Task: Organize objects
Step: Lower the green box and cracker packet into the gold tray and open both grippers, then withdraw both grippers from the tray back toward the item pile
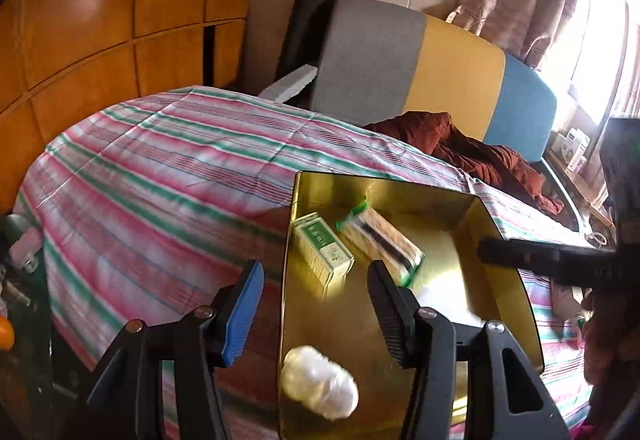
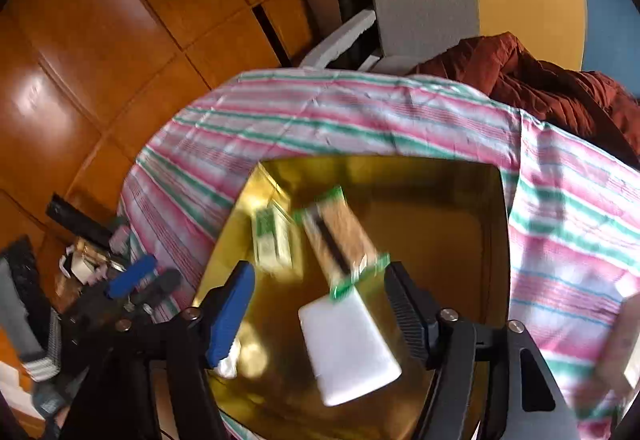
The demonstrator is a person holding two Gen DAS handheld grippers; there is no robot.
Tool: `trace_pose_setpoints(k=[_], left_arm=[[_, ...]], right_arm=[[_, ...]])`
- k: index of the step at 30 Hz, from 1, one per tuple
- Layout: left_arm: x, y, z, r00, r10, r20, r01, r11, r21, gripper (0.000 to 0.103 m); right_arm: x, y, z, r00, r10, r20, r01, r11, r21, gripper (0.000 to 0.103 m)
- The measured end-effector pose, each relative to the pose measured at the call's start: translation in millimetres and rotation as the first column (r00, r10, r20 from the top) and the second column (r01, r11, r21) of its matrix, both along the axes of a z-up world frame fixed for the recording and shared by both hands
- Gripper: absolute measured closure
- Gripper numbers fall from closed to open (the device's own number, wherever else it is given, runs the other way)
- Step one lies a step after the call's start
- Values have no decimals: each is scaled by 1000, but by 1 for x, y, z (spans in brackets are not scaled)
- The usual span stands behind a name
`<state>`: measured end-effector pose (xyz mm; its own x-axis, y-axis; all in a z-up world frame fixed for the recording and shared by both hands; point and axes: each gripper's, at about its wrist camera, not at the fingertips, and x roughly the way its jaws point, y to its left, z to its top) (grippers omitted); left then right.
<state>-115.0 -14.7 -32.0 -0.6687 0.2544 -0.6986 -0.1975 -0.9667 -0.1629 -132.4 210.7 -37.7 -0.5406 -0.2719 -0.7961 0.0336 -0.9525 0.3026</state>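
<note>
A striped cloth is covering the big surface, and a gold tray is sitting on it near the person's side. Most of what shows as loose goods is lying inside that tray already: a white box is sitting just below the right gripper, a long packet with green ends is lying slantwise in the middle, a green-and-white carton is lying beside it toward the tray's left wall, and a small white bundle is resting near the front corner.

The left gripper is hanging over the tray's left edge with its jaws spread and nothing between them. The right gripper's jaws are also standing apart; the white box is showing in the gap between them, but the pads are not pressing on it, so it looks released.

Judging by this, the sorting is well along. Some small clutter is showing beyond the cloth's left edge, too blurred to name; whether it belongs in the tray is unclear.
</note>
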Motion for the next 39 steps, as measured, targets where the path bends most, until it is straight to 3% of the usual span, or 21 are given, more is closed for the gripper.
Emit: trace_pose_setpoints(k=[3,14,24,39], left_arm=[[8,-2,1,999,32,3,-32,999,-14,48],[44,6,8,996,81,-37,-82,996,-36,48],[64,11,11,997,63,-34,-64,997,-50,48],[78,42,-2,1000,-27,13,28,996,-80,48]], right_arm=[[19,-6,-4,1000,15,-14,-14,999,51,13],[77,-12,5,988,-28,-152,57,980,188,0],[108,-14,14,967,-55,-251,122,958,259,0],[131,11,5,961,-129,-245,189,953,239,0]])
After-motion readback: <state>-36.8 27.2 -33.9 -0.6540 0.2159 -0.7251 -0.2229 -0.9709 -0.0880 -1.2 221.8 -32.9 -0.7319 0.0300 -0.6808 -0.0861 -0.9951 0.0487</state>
